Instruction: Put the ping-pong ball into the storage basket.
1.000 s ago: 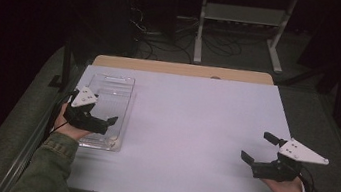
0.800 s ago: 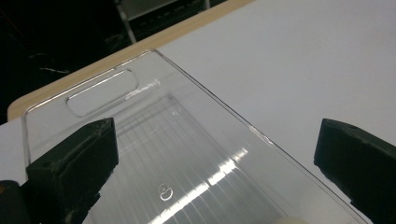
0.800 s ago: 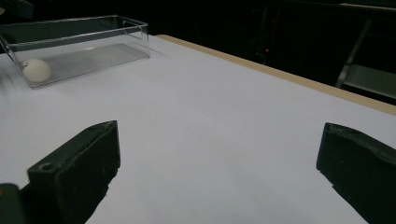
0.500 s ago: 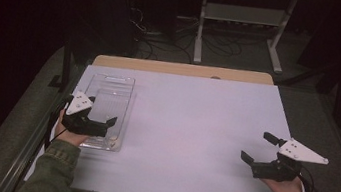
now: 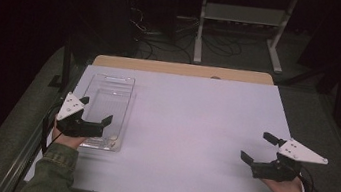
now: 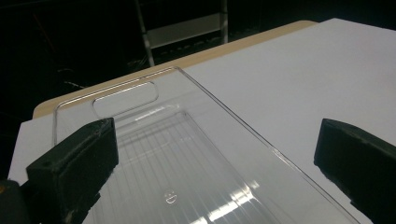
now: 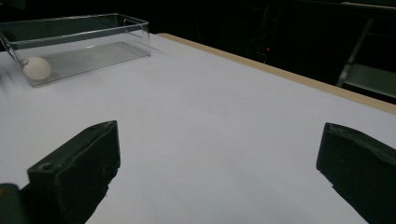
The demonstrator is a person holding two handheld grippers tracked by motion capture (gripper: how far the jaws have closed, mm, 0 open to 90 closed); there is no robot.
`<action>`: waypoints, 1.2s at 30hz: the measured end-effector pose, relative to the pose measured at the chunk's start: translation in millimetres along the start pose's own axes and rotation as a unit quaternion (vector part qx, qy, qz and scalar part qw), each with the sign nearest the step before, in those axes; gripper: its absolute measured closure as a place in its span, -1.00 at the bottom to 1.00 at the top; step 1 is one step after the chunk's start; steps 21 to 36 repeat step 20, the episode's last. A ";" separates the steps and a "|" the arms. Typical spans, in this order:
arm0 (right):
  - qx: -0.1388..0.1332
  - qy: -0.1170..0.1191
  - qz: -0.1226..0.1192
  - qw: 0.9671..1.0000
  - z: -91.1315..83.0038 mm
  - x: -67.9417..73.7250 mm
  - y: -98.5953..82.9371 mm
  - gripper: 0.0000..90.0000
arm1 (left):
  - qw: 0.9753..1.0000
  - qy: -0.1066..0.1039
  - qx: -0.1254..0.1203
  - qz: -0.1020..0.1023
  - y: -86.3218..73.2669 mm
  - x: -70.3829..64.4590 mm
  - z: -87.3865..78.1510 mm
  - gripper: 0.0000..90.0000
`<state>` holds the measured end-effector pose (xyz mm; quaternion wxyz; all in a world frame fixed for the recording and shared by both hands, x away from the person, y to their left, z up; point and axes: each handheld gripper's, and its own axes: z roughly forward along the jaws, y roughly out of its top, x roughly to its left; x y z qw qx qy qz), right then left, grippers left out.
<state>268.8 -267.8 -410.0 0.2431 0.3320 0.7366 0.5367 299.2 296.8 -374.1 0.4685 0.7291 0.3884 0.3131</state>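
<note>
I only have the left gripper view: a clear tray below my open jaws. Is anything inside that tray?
Observer: Yes. The right gripper view shows a small white rounded object inside the clear tray, at the end nearest the person.
Operator: Where is the other hand-held gripper?
Observer: In the high view the right hand-held gripper is over the right side of the table, jaws open, holding nothing, well apart from the tray.

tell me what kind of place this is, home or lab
Most likely a lab or recording workspace, not a home. A bare white table stands in a dark room, loose cables lie on the floor beyond it beside a metal stand, and a person holds an open gripper in each hand.
</note>
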 end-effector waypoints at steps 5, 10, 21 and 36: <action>0.000 0.001 -0.001 1.000 0.5 -0.1 0.0 -1.00 | 1.000 -0.010 -0.021 -0.020 -4.7 -1.8 -3.8 -1.00; 0.000 0.001 -0.002 1.000 0.8 0.2 0.0 -1.00 | 0.999 0.005 -0.045 -0.029 -10.0 -2.8 -9.1 -1.00; 0.002 0.004 0.001 1.000 1.5 0.1 -0.8 -1.00 | 0.995 0.007 -0.075 -0.064 -18.3 0.8 -18.4 -1.00; 0.002 0.004 0.001 1.000 1.5 0.1 -0.8 -1.00 | 0.995 0.007 -0.075 -0.064 -18.3 0.8 -18.4 -1.00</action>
